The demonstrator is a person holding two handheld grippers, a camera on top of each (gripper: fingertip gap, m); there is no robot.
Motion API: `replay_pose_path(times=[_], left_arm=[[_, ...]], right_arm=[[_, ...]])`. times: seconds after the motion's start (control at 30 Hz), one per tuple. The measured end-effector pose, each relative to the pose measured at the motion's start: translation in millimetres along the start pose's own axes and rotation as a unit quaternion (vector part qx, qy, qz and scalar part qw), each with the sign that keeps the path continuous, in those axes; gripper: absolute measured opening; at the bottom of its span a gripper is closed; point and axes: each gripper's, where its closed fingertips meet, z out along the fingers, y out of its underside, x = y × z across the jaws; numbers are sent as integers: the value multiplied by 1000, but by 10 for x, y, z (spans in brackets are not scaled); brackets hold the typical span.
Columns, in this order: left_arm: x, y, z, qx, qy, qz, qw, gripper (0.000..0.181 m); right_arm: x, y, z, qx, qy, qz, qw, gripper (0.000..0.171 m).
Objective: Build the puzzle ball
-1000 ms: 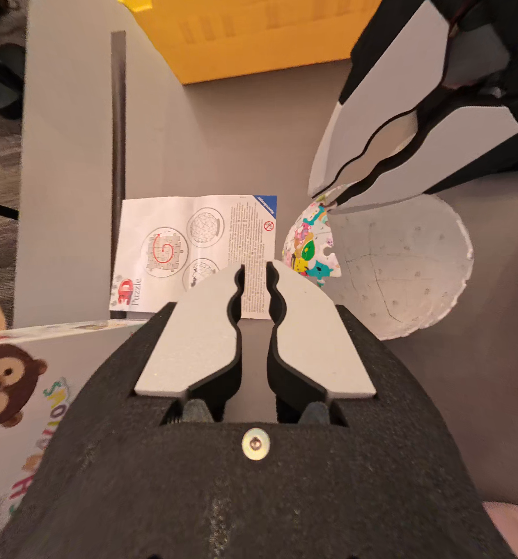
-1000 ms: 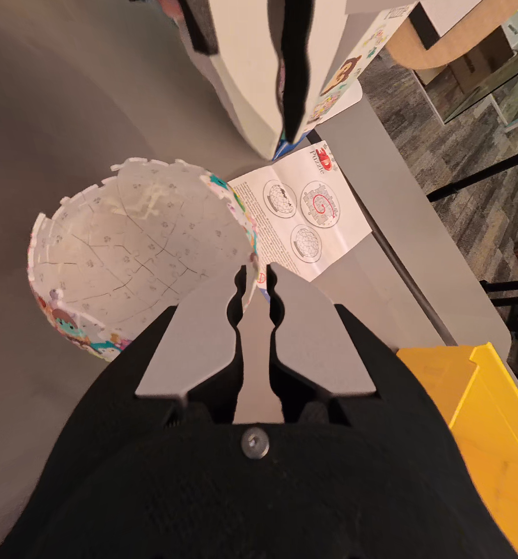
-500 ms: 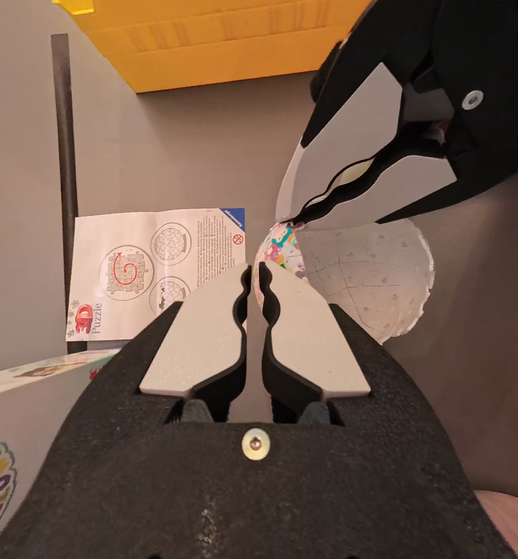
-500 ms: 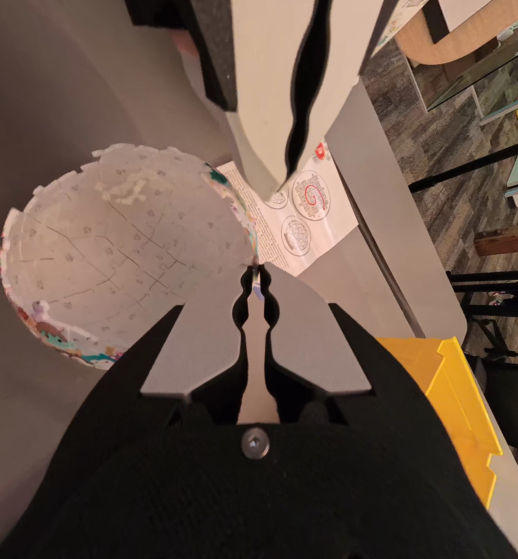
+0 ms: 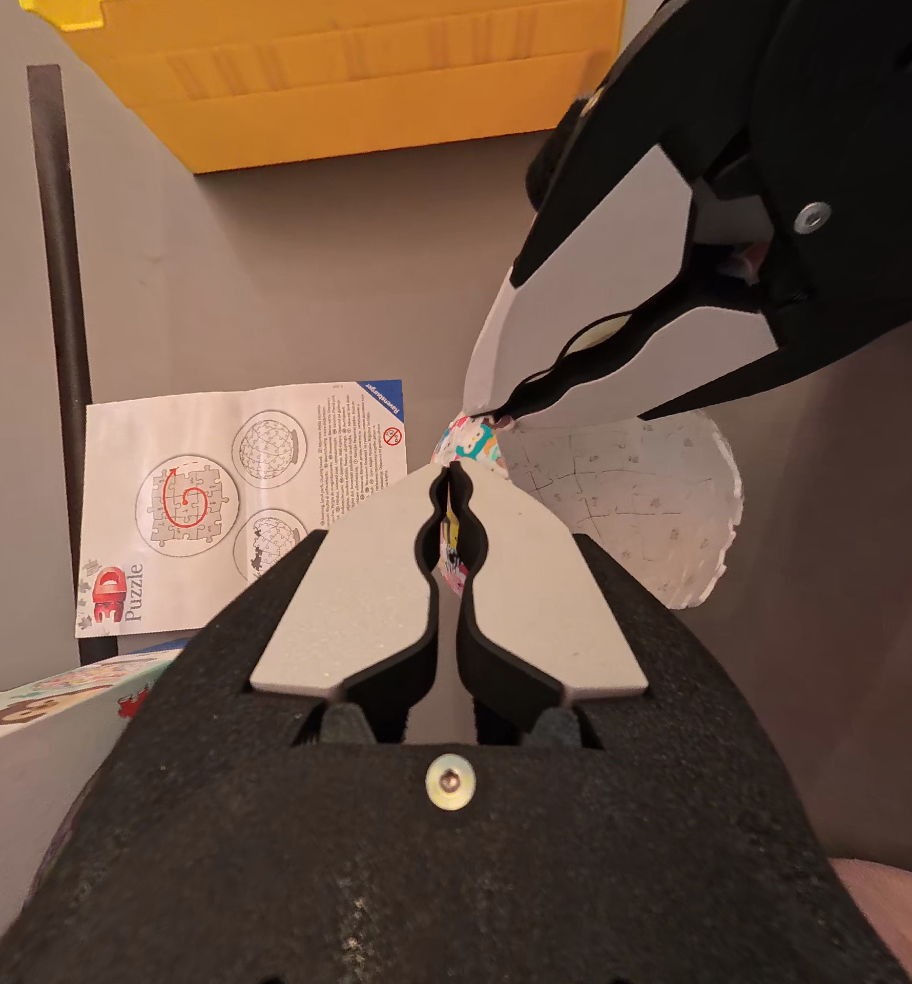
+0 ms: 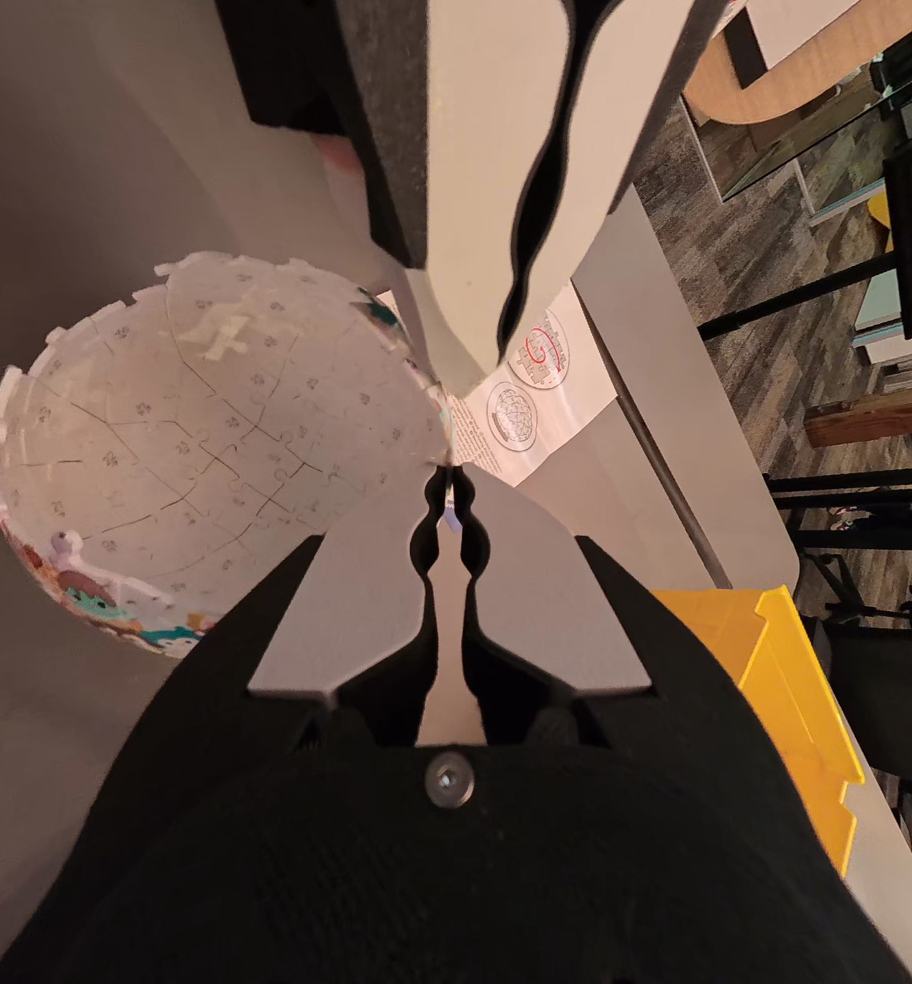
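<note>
The half-built puzzle ball (image 5: pixel 629 506) is an open shell, white inside and colourful outside; it also shows in the right wrist view (image 6: pixel 203 442). My right gripper (image 6: pixel 449 471) is shut on the shell's thin rim; in the left wrist view it (image 5: pixel 496 420) comes in from the upper right. My left gripper (image 5: pixel 448 468) is shut with nothing between its tips, which sit against the shell's colourful outer wall. In the right wrist view it (image 6: pixel 496 351) reaches down from the top, one finger touching the rim.
A white instruction leaflet (image 5: pixel 241 506) lies flat on the grey table left of the ball, also seen in the right wrist view (image 6: pixel 523 420). A yellow bin (image 5: pixel 363 80) stands behind. A puzzle box (image 5: pixel 44 719) is at lower left. The table edge (image 6: pixel 672 426) drops to carpet. Less than 4 cm separates the two grippers' tips.
Both grippers have closed, the right one onto the shell's rim. My left gripper moved forward and right until its tips met the shell's outer wall.
</note>
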Motion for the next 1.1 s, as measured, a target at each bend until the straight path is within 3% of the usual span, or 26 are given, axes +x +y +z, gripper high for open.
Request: replay_pose_path(times=[0.9, 1.1], left_arm=[[9, -28, 3, 1, -6, -1, 1000, 0], [1, -1, -8, -5, -9, -2, 1000, 0]], right_arm=[[-7, -28, 35, 15, -28, 6, 999, 4], [-47, -60, -122, 57, -66, 19, 996, 11]])
